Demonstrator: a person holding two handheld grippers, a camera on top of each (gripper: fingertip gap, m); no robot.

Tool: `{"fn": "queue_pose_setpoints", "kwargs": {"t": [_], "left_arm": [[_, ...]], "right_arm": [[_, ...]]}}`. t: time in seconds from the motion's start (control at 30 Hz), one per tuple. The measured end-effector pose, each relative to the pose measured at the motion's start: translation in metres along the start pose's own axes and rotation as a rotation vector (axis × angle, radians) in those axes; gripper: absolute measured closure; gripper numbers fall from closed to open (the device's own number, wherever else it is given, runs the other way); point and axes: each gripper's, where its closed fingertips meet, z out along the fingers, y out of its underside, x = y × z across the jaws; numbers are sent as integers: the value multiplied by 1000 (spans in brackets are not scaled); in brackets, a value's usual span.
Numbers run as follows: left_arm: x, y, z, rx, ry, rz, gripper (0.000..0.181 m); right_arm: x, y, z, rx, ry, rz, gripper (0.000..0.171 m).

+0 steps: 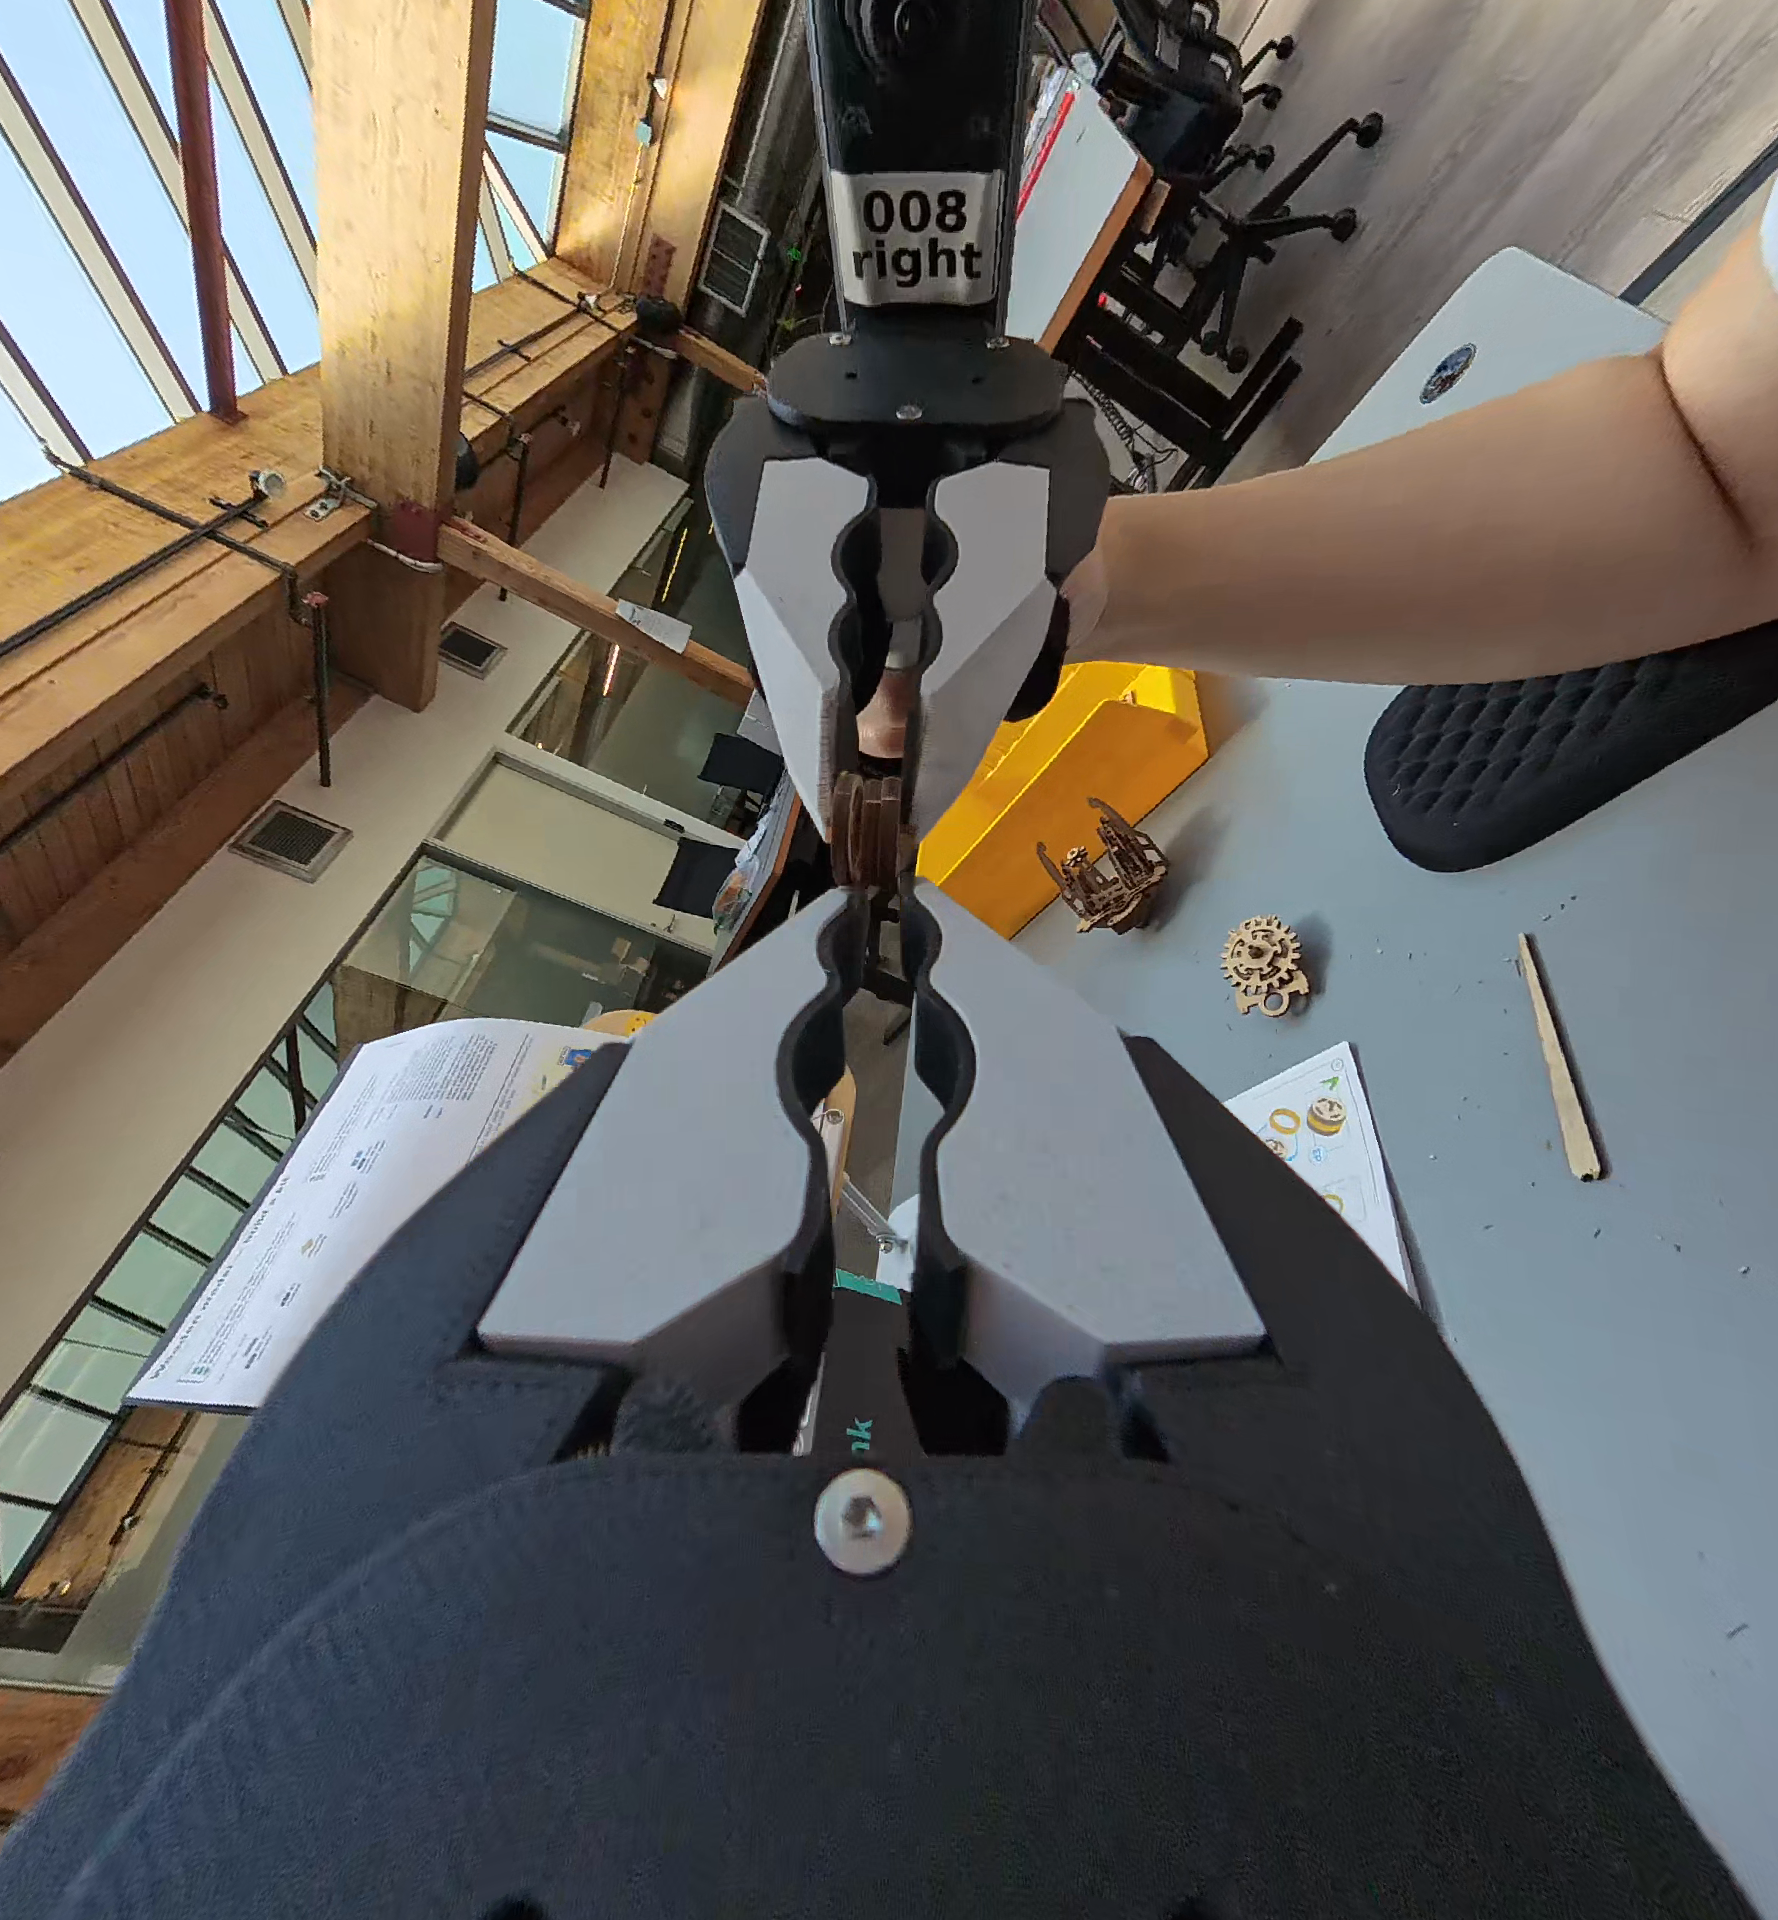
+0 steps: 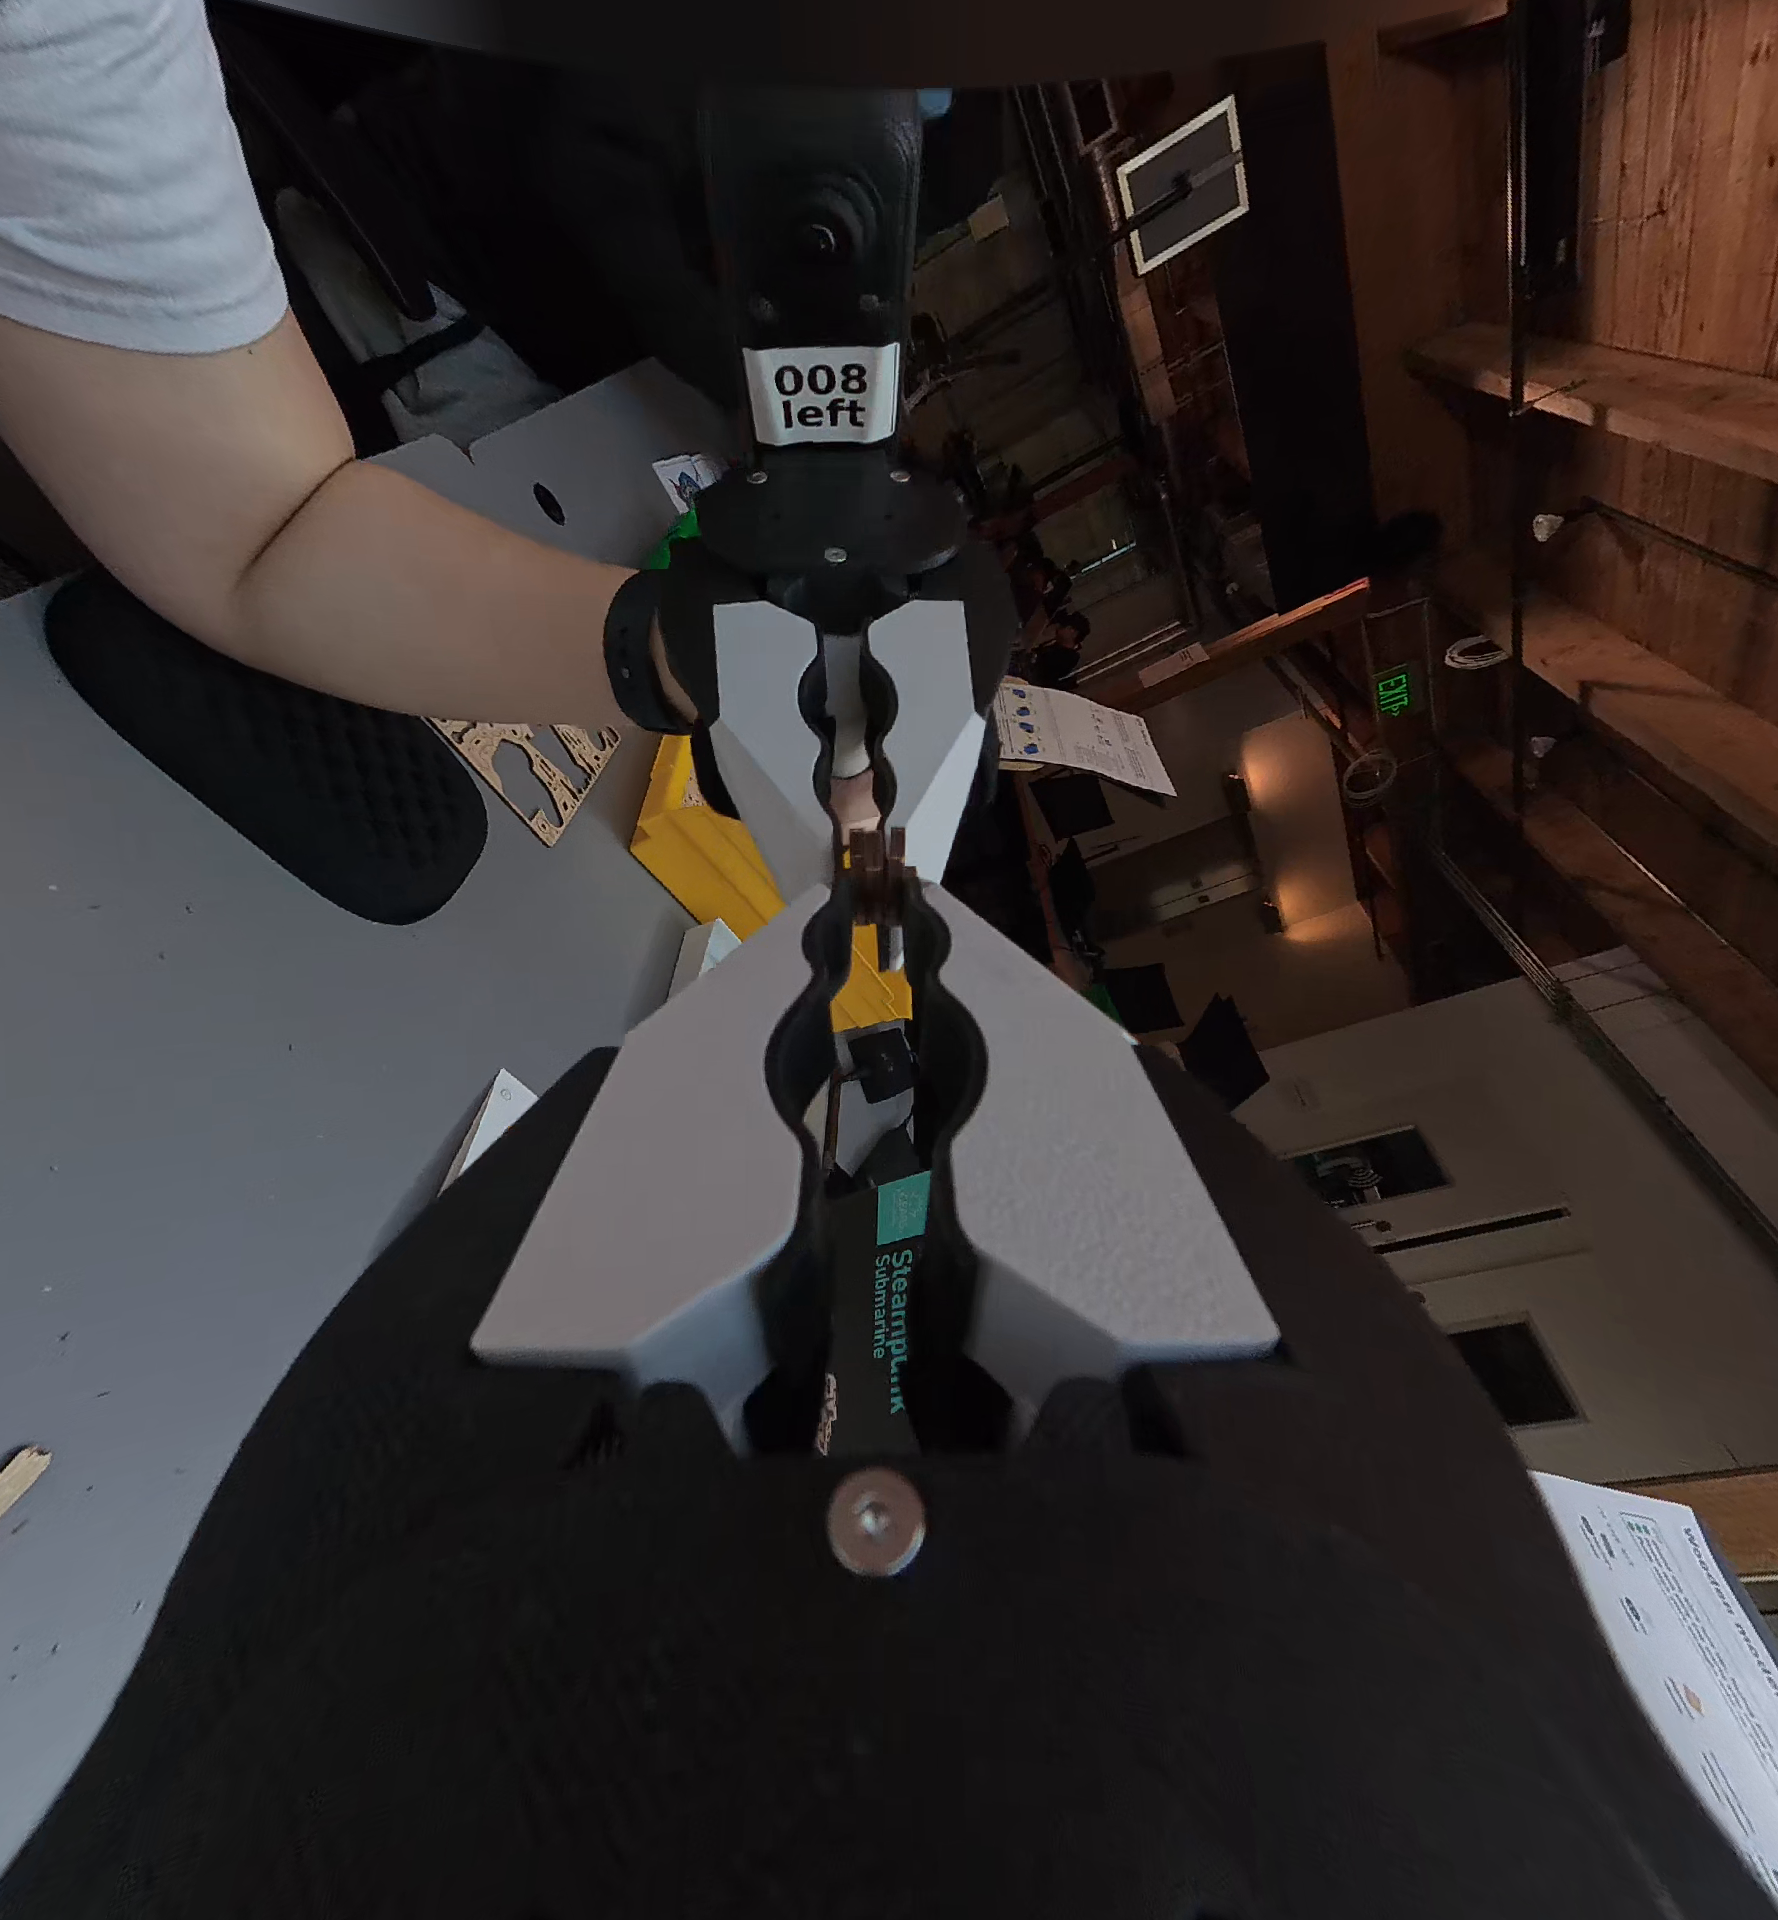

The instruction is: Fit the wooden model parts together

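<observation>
A small stack of thin brown wooden discs (image 1: 869, 844) hangs in the air between my two grippers, which face each other tip to tip. In the left wrist view my left gripper (image 1: 880, 902) is shut on the near end of the stack. My right gripper (image 1: 869, 792) is shut on the far end. The right wrist view shows the same stack (image 2: 877, 871) between my right gripper (image 2: 880, 902) and my left gripper (image 2: 869, 826). I cannot tell whether the stack is one piece or two pieces being pressed together.
On the grey table (image 1: 1487, 1455) lie a part-built wooden model (image 1: 1108, 873), a wooden gear assembly (image 1: 1264, 961), a wooden stick (image 1: 1560, 1060), an instruction sheet (image 1: 1321, 1132), a yellow box (image 1: 1061, 790) and a black wrist rest (image 1: 1591, 758). A cut-out wooden sheet (image 2: 542, 758) lies beside the rest. Both grippers' tips are close together, under 4 cm apart. From either gripper's tips it is about 30 centimetres to the wooden stick (image 1: 1560, 1060).
</observation>
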Motion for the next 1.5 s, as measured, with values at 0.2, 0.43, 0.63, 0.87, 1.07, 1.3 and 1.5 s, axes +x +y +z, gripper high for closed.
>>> {"fn": "queue_pose_setpoints", "kwargs": {"t": [0.2,0.43,0.63,0.87,1.07,1.3,1.5], "left_arm": [[-3,-14,-7,69,-26,15,172],[0,-17,-7,79,-21,34,173],[-1,-16,-6,57,-20,33,173],[-6,-14,-4,40,-6,-28,173],[-8,-13,0,26,-2,-70,173],[-15,-18,-1,106,-69,-90,172],[-18,-21,-4,179,-79,-158,171]], "right_arm": [[0,0,-5,-11,-7,4,162],[-2,2,-5,-29,-20,0,162],[-3,3,-6,-24,-31,29,162],[3,5,-7,-22,-17,85,162],[6,7,-10,-10,-25,118,162],[13,3,-12,101,1,148,162],[16,-3,-12,303,-24,257,162]]}}
